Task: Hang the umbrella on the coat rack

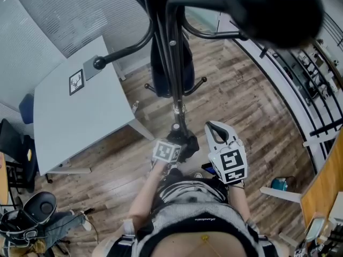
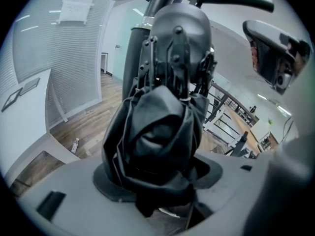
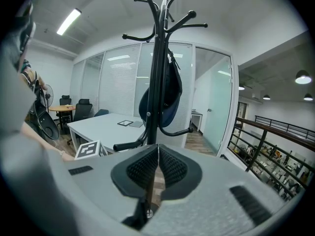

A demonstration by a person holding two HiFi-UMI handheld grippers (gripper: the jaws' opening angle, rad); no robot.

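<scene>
While the left hand-held gripper [image 2: 158, 177] clamps the folded umbrella [image 2: 156, 127] wide-jawed, coat rack [image 3: 156, 82] just ahead, a steady lift toward a hook [image 3: 197, 26] above seems wisest; right hand-held gripper [image 3: 156, 167] closed, empty.

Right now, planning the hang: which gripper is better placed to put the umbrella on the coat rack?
Left. The left gripper grips the folded umbrella close to the coat rack; the right gripper is shut and empty.
</scene>
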